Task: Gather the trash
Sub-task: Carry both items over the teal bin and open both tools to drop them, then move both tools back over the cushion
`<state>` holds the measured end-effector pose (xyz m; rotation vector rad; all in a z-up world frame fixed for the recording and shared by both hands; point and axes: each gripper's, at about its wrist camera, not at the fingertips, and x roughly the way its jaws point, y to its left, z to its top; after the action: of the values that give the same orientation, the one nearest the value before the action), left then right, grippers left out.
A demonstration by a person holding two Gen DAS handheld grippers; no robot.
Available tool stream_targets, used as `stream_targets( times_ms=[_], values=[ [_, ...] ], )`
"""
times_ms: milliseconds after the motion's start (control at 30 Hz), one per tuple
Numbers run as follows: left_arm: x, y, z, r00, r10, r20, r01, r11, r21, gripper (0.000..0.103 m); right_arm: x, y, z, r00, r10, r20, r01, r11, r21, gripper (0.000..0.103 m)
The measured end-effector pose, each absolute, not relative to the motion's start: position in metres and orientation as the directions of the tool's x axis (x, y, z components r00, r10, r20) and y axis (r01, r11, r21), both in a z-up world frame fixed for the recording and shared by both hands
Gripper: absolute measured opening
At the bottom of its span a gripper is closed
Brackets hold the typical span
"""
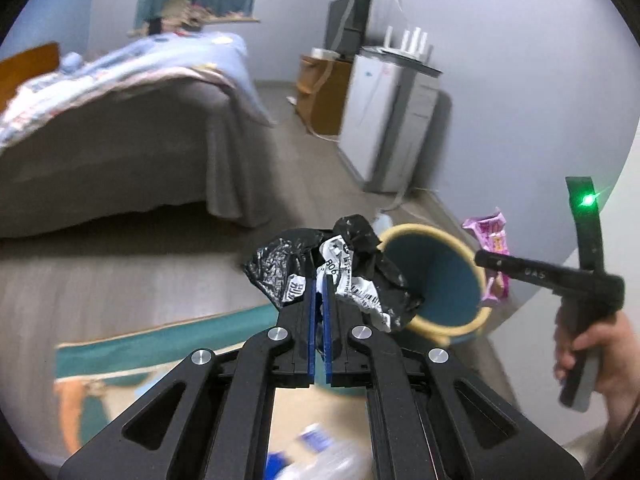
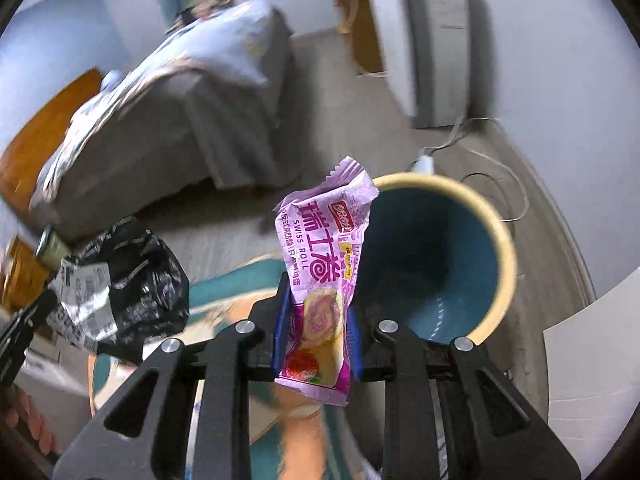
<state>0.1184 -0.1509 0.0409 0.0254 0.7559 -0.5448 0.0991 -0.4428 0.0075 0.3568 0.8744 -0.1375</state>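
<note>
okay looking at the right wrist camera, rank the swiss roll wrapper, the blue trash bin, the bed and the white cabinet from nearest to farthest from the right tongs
1. Swiss roll wrapper: clamped between the right tongs.
2. Blue trash bin: just beyond the wrapper, to the right, its opening facing the camera.
3. Bed: across the floor, upper left.
4. White cabinet: against the far wall, upper right. It looks farther than the bed's near corner, though not by much.

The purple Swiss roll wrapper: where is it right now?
The purple Swiss roll wrapper is clamped in the right gripper, just left of the blue bin.
</note>
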Motion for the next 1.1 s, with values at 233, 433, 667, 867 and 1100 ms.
stream_targets(
  times_ms=[233, 433, 667, 867, 1100],
  values=[
    [0.146, -0.241, -0.002, 0.488, -0.497, -0.718, 0.562, 0.808, -0.177, 0.004, 0.106, -0.491, -0.011, 0.618, -0.004, -0.786, 0.339, 0.904, 0.261, 0.024],
    [0.152, -0.288, -0.034, 0.435, -0.531, -0.727, 0.611, 0.767, -0.194, 0.01, 0.115, -0.506, -0.02, 0.628, -0.001, -0.778, 0.336, 0.902, 0.27, 0.029],
    [0.144, -0.293, -0.033, 0.429, -0.591, -0.683, 0.666, 0.718, -0.202, 0.068, 0.112, -0.511, -0.021, 0.63, -0.039, -0.776, 0.351, 0.906, 0.239, 0.072],
    [0.143, -0.272, -0.022, 0.462, -0.574, -0.676, 0.67, 0.725, -0.158, 0.086, 0.109, -0.517, -0.024, 0.616, -0.05, -0.786, 0.372, 0.898, 0.234, 0.094],
    [0.135, -0.211, 0.011, 0.614, -0.46, -0.641, 0.558, 0.828, -0.059, 0.097, 0.114, -0.494, -0.014, 0.616, -0.052, -0.786, 0.359, 0.907, 0.221, 0.098]
  ],
)
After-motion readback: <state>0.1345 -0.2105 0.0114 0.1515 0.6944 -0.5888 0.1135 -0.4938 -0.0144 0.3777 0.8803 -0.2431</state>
